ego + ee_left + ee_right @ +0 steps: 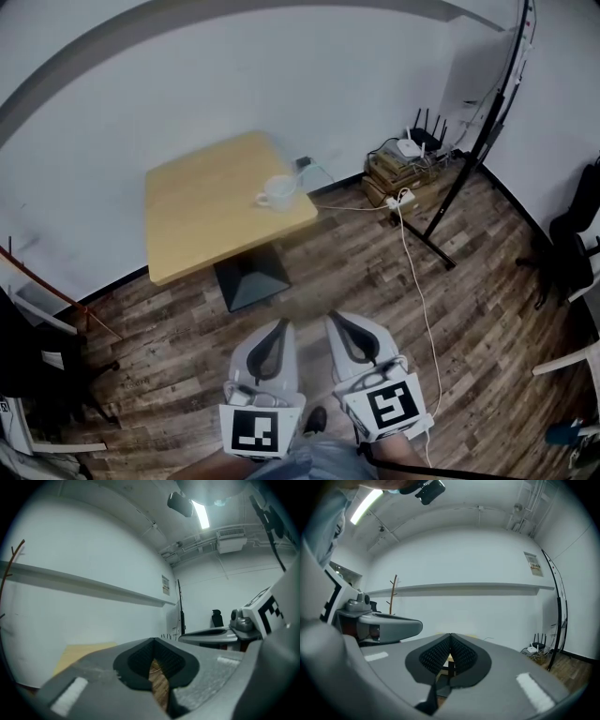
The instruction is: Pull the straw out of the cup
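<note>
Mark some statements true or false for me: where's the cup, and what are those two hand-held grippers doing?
1. The white cup stands on the wooden table. True.
2. The left hand-held gripper grips the cup. False: it is shut on nothing, far from the table.
3. The right hand-held gripper has its jaws together. True.
4. The floor is carpeted. False: it is wooden planks.
</note>
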Available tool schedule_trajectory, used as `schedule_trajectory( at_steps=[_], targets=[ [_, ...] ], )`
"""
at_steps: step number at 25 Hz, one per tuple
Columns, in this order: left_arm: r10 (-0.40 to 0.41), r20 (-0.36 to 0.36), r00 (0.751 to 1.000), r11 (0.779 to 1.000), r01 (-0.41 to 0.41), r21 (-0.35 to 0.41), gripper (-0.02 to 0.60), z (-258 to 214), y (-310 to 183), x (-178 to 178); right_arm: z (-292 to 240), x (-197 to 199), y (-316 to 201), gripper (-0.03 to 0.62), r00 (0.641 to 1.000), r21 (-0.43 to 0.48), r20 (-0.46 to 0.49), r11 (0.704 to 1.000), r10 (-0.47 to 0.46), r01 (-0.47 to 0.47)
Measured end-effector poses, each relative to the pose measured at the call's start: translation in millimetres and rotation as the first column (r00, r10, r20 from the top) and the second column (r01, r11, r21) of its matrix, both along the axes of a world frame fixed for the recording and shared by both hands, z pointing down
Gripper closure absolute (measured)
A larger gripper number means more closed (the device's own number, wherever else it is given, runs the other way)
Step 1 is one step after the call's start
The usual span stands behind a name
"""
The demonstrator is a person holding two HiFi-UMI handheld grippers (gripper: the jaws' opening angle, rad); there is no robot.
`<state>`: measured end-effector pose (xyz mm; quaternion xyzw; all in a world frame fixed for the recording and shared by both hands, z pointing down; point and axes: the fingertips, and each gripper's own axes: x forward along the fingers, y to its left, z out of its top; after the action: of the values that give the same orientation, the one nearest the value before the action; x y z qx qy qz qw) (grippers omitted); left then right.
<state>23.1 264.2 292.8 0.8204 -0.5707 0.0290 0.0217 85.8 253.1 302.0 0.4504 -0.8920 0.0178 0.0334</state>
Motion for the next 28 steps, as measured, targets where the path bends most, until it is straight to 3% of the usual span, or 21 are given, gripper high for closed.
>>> schedule_trajectory(
  at_steps=[8, 19, 28],
  targets=[
    [-0.007, -0.026, 1.0, 0.999, 0.005, -0.041, 0.561, 21, -78, -20, 27, -9, -76, 0.586, 1.0, -0.053, 0.003, 0.999, 0.01, -0.009],
    [0.013, -0.072, 0.997, 1.0, -0.013, -0.005, 0.561, 7, -204, -57, 6, -54, -201, 0.586, 1.0, -0.008, -0.017, 1.0, -0.012, 0.011],
    [0.068, -0.088, 0.994, 0.997, -0.065, 0.028, 0.561, -2, -251, -61, -7, -58, -243, 0.586, 0.998, 0.03, -0.037, 0.999, 0.042, -0.041]
  ],
)
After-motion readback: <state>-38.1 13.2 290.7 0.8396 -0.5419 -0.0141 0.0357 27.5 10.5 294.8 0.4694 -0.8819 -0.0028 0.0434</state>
